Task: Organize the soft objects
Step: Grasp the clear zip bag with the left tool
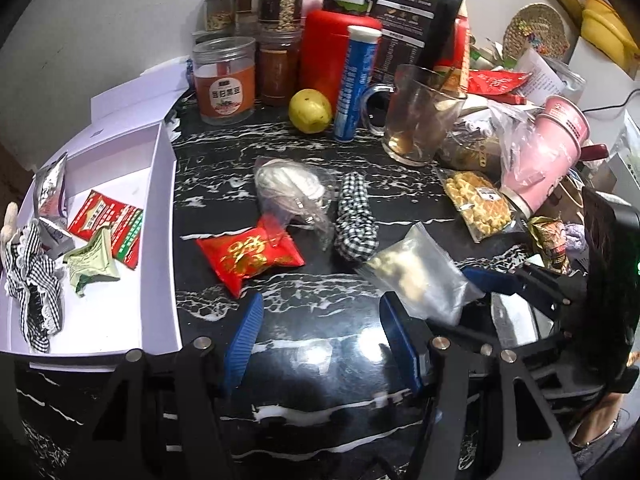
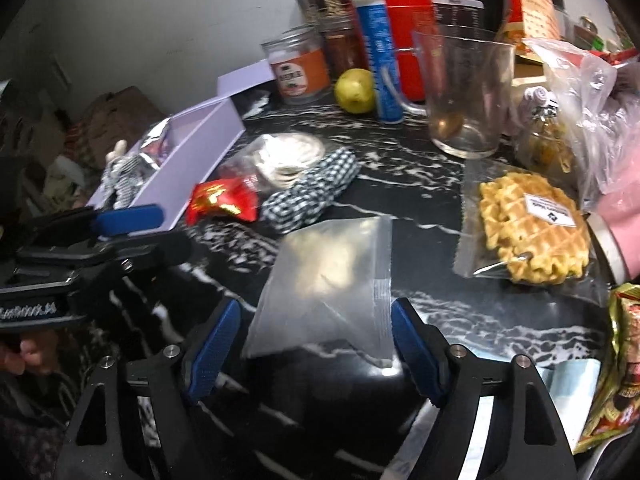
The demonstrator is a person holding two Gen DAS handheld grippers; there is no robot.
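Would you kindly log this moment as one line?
left tool: open, empty | right tool: open, straddling clear pouch | white box: holds several soft items

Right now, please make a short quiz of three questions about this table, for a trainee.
1. True or false: the white box is empty.
2. What lies between the fingers of the right gripper? A) red packet B) clear bag C) waffle
3. What fruit stands beside the blue tube?

Key: 1. False, it holds packets and a checked cloth. 2. B, with the pads not pressing it. 3. A lemon.
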